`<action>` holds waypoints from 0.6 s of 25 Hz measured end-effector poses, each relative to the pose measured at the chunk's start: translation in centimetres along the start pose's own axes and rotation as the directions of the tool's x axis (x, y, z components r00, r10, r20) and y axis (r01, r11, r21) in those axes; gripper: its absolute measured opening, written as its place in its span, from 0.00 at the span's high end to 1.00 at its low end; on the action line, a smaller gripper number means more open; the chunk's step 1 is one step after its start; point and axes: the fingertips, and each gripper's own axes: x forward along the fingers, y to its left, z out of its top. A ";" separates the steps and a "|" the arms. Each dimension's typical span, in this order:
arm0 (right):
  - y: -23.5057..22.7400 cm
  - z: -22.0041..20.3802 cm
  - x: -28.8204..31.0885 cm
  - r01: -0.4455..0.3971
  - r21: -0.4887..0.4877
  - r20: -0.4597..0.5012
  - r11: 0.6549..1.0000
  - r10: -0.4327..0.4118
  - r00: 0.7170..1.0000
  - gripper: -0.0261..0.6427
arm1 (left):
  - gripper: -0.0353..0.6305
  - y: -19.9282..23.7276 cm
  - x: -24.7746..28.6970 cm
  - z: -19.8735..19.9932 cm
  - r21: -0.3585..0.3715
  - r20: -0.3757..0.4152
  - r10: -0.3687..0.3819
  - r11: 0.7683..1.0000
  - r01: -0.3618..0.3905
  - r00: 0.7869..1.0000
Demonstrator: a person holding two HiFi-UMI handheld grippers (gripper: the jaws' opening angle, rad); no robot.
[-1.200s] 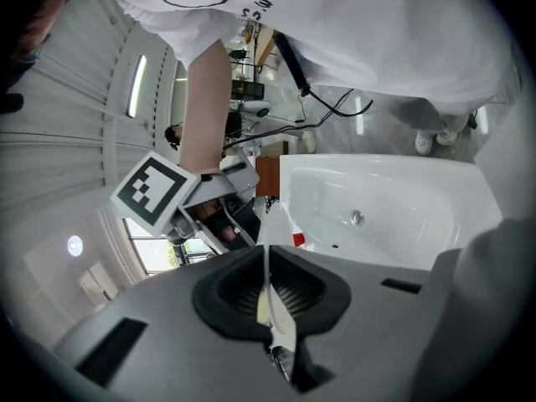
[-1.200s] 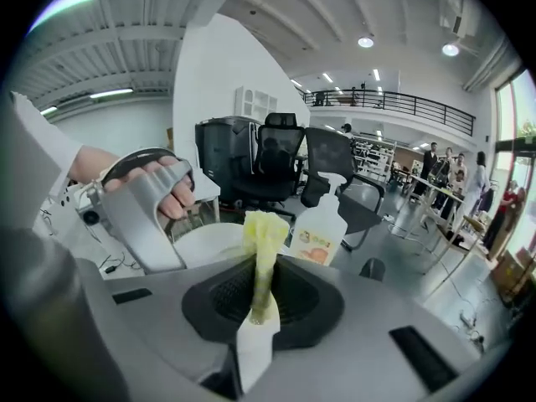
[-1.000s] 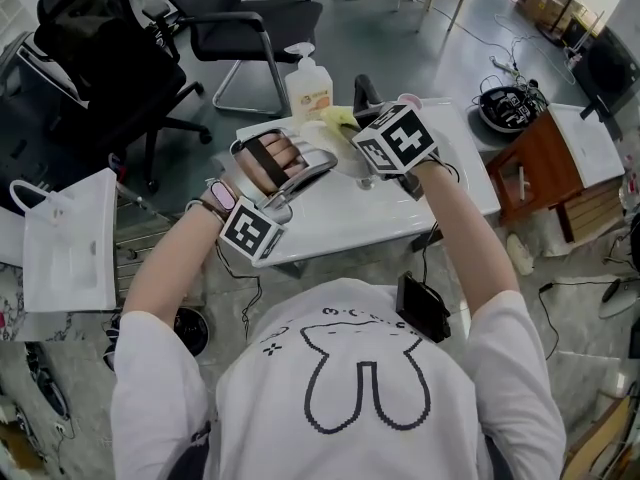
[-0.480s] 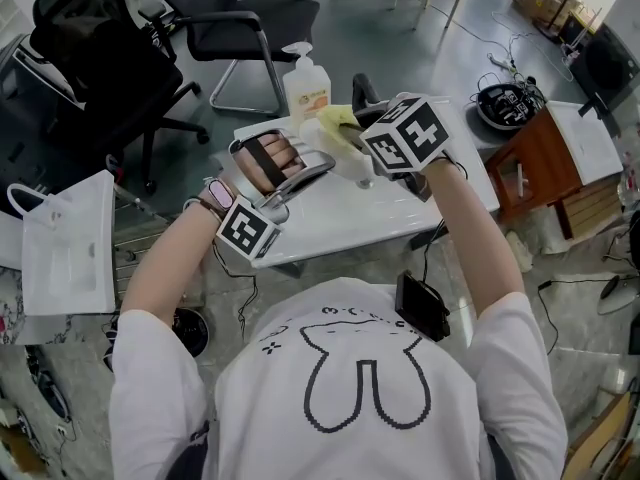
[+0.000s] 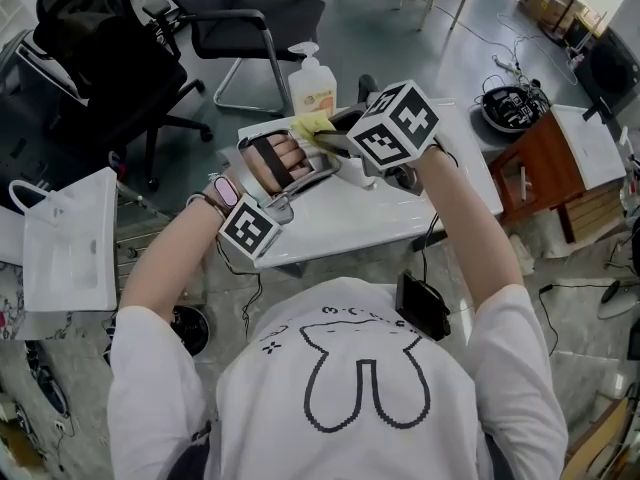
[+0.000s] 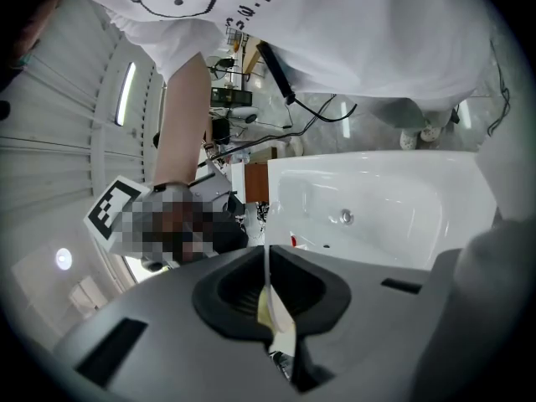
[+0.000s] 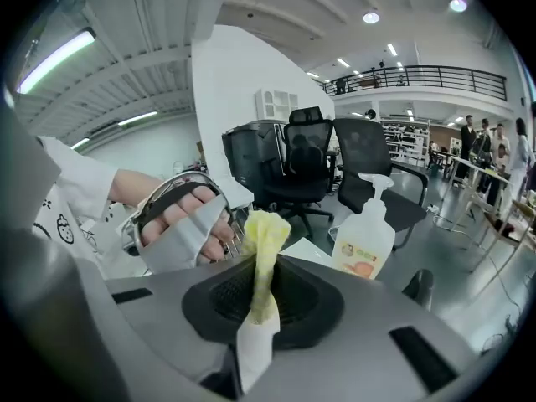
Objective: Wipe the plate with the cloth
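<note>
My left gripper (image 5: 316,168) is shut on the rim of a white plate (image 5: 352,174), held above the white table (image 5: 330,224). In the left gripper view the plate (image 6: 268,266) shows edge-on as a thin white line between the jaws of the left gripper (image 6: 270,308). My right gripper (image 5: 330,138) is shut on a bunched yellow cloth (image 5: 312,125), close above the left hand. In the right gripper view the cloth (image 7: 264,254) stands up out of the right gripper (image 7: 261,296), with the strapped left hand (image 7: 180,224) just behind it. Contact between cloth and plate is hidden.
A pump soap bottle (image 5: 312,83) stands at the table's far edge. Black office chairs (image 5: 250,18) are beyond it. A white bag (image 5: 70,238) hangs at the left, and a brown wooden stand (image 5: 535,158) with cables is at the right.
The right gripper has moved up and to the left with the cloth, ending over the left hand. The left gripper has kept the plate in place.
</note>
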 end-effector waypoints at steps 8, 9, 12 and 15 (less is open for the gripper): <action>-4.2 0.9 2.2 0.090 0.069 0.002 0.994 -0.090 0.996 0.89 | 0.91 0.0 -0.3 -0.8 0.005 -0.012 0.001 1.000 -0.001 1.000; -4.7 0.9 2.4 0.099 0.082 0.001 0.992 -0.099 0.995 0.89 | 0.91 0.0 -0.3 -0.8 -0.004 -0.007 0.003 1.000 -0.003 1.000; -6.5 0.5 2.8 0.145 0.127 -0.006 0.981 -0.146 0.989 0.89 | 0.91 -0.5 -0.3 -1.6 0.029 -0.031 -0.015 0.999 0.016 0.999; -8.7 -1.0 2.8 0.214 0.179 -0.031 0.960 -0.212 0.977 0.89 | 0.91 -0.3 -0.4 -1.7 0.035 -0.033 -0.005 0.999 0.006 0.999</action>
